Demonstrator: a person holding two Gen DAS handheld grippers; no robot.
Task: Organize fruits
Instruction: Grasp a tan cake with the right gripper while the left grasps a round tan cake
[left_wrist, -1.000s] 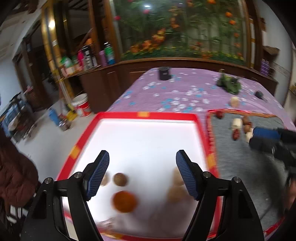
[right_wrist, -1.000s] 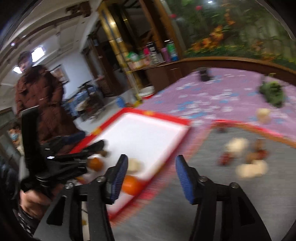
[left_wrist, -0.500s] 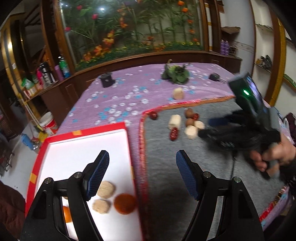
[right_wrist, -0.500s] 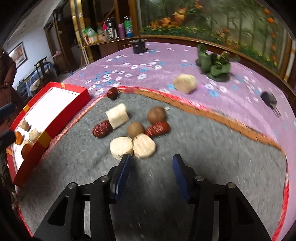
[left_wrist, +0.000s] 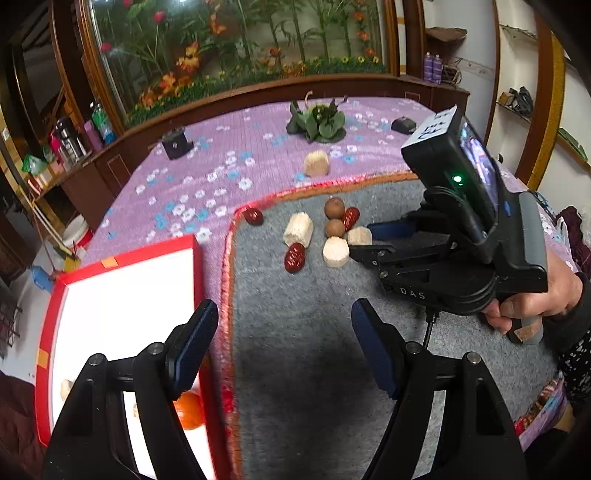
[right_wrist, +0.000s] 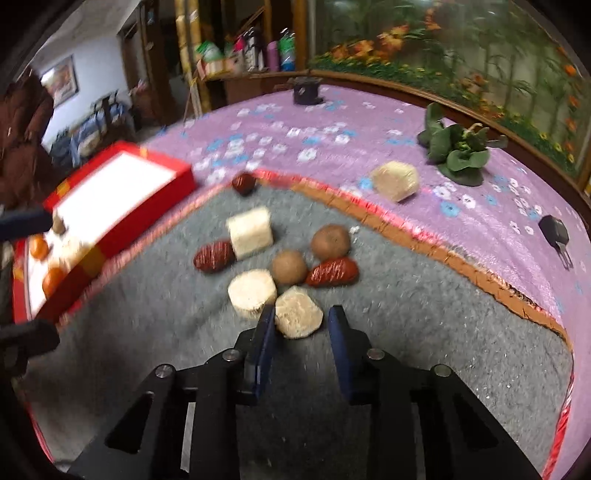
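- Left wrist view: the left gripper hangs with fingers wide and nothing between them, over the near part of the grey mat.
- Left of the mat lies the red tray; an orange fruit sits at its near end, partly hidden behind the left finger.
- The fruit cluster lies at the far part of the mat: a pale block, a red date with its long axis running near to far, two brown balls, and a second date.
- The right gripper reaches in from the right, held by a hand; its body covers the near right side of the cluster.
- Right wrist view: the right gripper has just been closing; its fingers stand narrow about a pale chunk. I cannot tell whether the pads press on it.
- A pale hexagon piece touches the chunk's left side; a brown ball lies just beyond.
- This view alone shows the chunk whole, and several fruits in the tray.
- On the purple cloth beyond lie another pale piece and a leafy green.
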